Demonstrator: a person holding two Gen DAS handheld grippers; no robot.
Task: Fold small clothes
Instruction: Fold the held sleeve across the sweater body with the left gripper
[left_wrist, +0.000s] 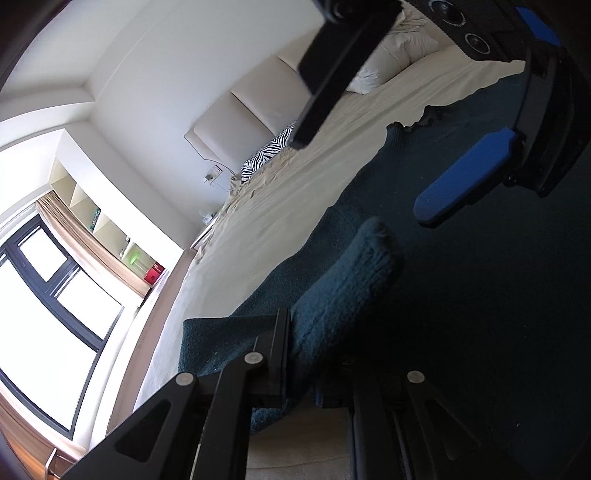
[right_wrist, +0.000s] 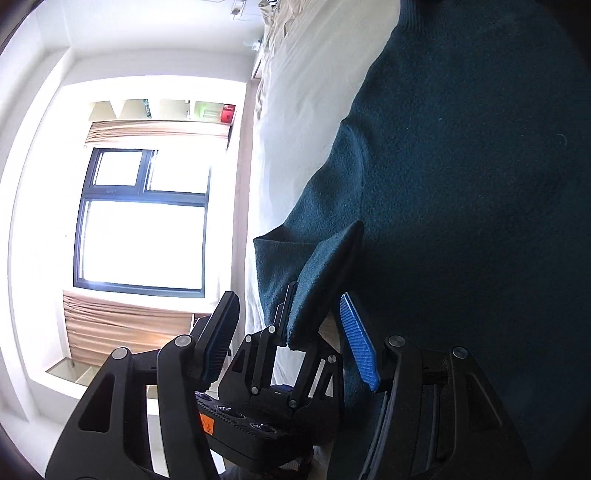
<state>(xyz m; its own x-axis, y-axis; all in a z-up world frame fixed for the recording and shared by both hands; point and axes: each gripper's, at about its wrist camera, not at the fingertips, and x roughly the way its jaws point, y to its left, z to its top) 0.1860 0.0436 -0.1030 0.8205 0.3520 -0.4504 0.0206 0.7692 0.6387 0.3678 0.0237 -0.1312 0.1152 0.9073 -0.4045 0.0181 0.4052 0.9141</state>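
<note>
Bedroom setting: a dark teal knit garment (right_wrist: 461, 166) lies spread on the cream bedsheet (left_wrist: 280, 206), window (right_wrist: 144, 218) beyond. Left gripper (left_wrist: 317, 343) is clamped on a raised fold at the garment's near edge, while the right gripper (right_wrist: 291, 332) stands with jaws apart, empty, just beside that pinch. Fabric judged soft, light, limp and fuzzy rather than slippery; best taken at hem or corner, as any unsupported span will sag.

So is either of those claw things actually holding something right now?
Yes. The left gripper is shut on a fold at the edge of the dark teal sweater, lifting it off the bed. The right gripper is open, holding nothing.
</note>
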